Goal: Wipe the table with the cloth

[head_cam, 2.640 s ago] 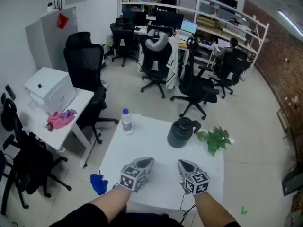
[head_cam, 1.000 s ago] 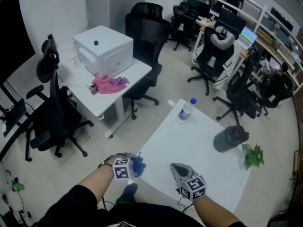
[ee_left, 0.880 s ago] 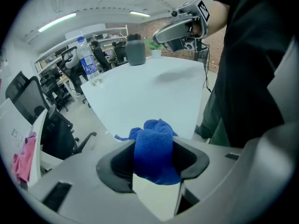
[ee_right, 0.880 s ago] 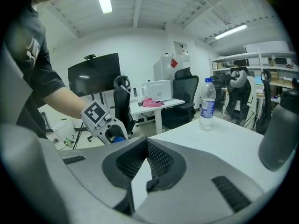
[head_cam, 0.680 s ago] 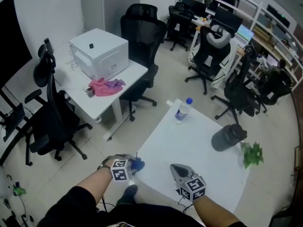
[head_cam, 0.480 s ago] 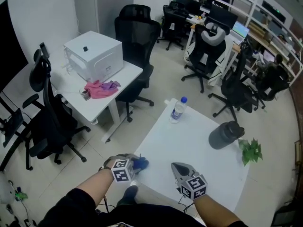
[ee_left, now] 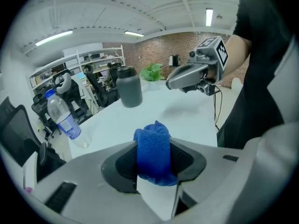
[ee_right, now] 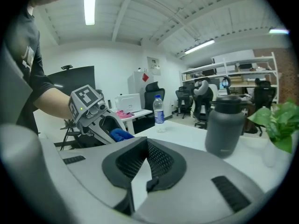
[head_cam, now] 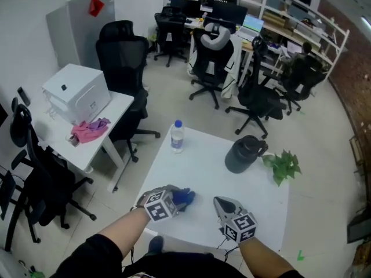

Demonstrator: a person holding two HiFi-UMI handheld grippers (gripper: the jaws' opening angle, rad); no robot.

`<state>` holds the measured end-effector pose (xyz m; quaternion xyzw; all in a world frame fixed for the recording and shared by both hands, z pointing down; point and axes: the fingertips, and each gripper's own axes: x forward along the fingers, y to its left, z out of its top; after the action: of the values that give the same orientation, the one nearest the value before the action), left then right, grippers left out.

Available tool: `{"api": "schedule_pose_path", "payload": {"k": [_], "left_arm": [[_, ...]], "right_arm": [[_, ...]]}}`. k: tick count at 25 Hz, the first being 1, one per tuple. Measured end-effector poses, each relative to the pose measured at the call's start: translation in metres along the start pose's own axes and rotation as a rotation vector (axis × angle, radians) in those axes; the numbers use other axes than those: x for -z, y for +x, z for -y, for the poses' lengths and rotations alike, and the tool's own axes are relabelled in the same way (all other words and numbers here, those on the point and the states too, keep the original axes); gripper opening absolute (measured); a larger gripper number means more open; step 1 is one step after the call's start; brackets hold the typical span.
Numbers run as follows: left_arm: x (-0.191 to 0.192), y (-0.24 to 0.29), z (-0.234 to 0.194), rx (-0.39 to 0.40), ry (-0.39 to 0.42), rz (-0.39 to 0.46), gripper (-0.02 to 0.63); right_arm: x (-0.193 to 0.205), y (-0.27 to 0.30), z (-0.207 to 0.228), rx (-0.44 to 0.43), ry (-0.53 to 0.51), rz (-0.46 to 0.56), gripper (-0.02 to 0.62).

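Left tongs [head_cam: 174, 199]: jaws just closed, the blue cloth [ee_left: 153, 146] now pinched between the pads in a bunched fold. It is held over the near left part of the white tabletop [head_cam: 203, 169], lower centre of the head view. Contact with the surface cannot be told, and wiping is judged not yet begun.

Right tongs [ee_right: 146, 146]: pads pressed together, nothing gripped. They are held beside the left pair above the near edge, judged to be kept clear of the wiping path.

Farther up the frame, a water bottle [head_cam: 177, 136], a dark jug [head_cam: 243, 154] and a small plant [head_cam: 283, 165] are seen standing. These will likely need to be skirted.
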<state>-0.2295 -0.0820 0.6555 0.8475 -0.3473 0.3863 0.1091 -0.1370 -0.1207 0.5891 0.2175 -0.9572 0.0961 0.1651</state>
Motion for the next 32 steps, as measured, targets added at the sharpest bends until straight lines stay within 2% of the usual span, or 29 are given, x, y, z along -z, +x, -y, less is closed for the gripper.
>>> {"api": "schedule_pose_path", "payload": {"k": [7,15,20,25,29,32], "left_arm": [[-0.123,0.086,0.049,0.102,0.036,0.099,0.155],[-0.242,0.192,0.134,0.177,-0.054,0.162,0.155],[-0.296,0.250,0.176,0.124,-0.088,0.184,0.155],[-0.337,0.307,0.209,0.031,-0.176,0.231,0.155],[-0.352,0.346,0.232,-0.043,-0.253,0.234,0.155],[-0.346,0.371,0.242,-0.099,-0.265,0.210,0.155]], "right_arm": [[0.024,-0.118,0.097,0.223,0.081,0.036,0.012],[0.068,-0.267,0.184,0.432,0.168,0.071,0.012],[0.094,-0.340,0.214,0.495,0.214,0.079,0.012],[0.125,-0.400,0.236,0.529,0.246,0.070,0.012],[0.149,-0.442,0.251,0.567,0.284,0.059,0.012],[0.165,-0.466,0.260,0.590,0.323,0.057,0.012]]}}
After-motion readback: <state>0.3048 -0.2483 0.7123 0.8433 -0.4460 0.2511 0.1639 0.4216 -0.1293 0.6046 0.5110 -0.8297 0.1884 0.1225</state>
